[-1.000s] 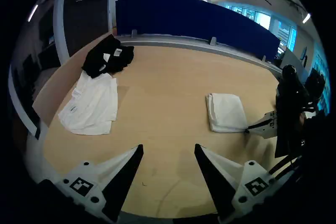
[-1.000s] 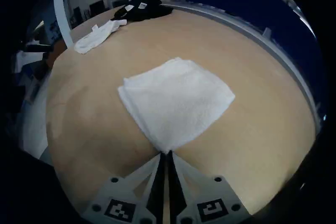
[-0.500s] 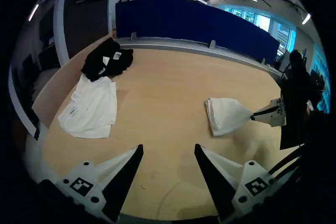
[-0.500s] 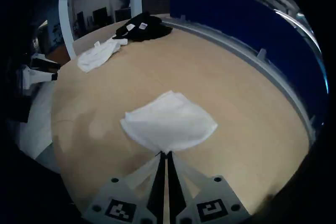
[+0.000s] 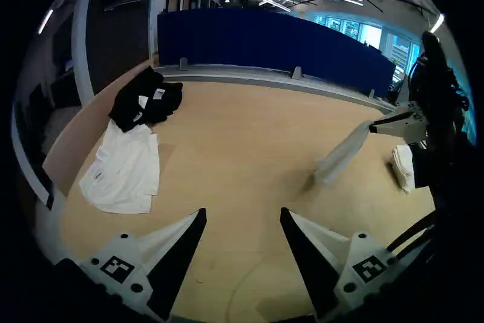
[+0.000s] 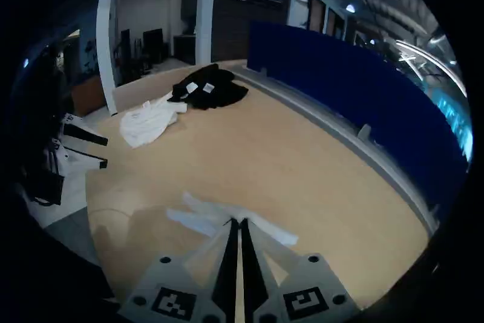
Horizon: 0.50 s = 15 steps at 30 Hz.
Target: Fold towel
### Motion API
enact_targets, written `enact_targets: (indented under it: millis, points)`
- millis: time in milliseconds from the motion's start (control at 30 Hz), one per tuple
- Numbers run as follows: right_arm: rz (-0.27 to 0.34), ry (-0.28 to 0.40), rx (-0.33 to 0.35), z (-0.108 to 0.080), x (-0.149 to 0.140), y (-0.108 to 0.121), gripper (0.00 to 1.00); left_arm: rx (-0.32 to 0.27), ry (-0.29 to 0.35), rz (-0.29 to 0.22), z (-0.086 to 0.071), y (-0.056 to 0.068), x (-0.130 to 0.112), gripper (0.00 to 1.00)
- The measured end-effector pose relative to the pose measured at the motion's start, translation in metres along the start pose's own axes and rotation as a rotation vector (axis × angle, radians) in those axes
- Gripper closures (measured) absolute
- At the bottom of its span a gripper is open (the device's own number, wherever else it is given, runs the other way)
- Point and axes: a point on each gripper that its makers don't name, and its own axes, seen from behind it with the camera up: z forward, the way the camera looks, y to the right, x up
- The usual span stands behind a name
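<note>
The white towel (image 5: pixel 340 155) hangs stretched from one corner, its lower end touching the wooden table (image 5: pixel 242 135). My right gripper (image 5: pixel 373 128) is raised at the far right, shut on that corner. In the right gripper view the fingers meet at my right gripper (image 6: pixel 238 224), and the towel (image 6: pixel 196 218) droops below them. My left gripper (image 5: pixel 242 214) stands open over the table's near edge with nothing between its fingers, well apart from the towel. It also appears at the left as my left gripper (image 6: pixel 91 150).
A white garment (image 5: pixel 127 166) lies flat at the table's left, with a black garment (image 5: pixel 145 98) heaped behind it. A folded white cloth (image 5: pixel 402 167) lies at the right edge. A blue partition (image 5: pixel 272 35) runs along the far side.
My right gripper has risen, lifting the folded towel off the table by its corner; the towel now hangs stretched. My left gripper stays open and has hardly moved.
</note>
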Motion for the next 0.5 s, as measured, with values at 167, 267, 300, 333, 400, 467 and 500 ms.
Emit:
enact_targets:
  millis: [167,267,300,333,400,467,500]
  points:
    - [-0.007,0.027,-0.023,-0.017,0.017,0.011,0.97,-0.012,0.01,0.004,0.001,0.004,0.005,0.1]
    - [-0.008,0.034,-0.04,-0.025,0.02,0.019,0.97,-0.018,0.014,0.007,0.001,0.006,0.008,0.1]
    - [-0.007,0.036,-0.045,-0.027,0.021,0.022,0.97,-0.019,0.016,0.008,0.001,0.007,0.009,0.1]
    - [-0.004,0.038,-0.05,-0.03,0.021,0.025,0.97,-0.021,0.017,0.009,0.001,0.008,0.01,0.1]
    - [0.002,0.043,-0.062,-0.035,0.021,0.031,0.97,-0.024,0.02,0.011,0.001,0.009,0.012,0.1]
    - [0.01,0.048,-0.077,-0.041,0.021,0.04,0.97,-0.027,0.022,0.013,0.001,0.01,0.014,0.1]
    - [0.014,0.051,-0.085,-0.043,0.021,0.044,0.97,-0.028,0.022,0.014,0.001,0.01,0.014,0.1]
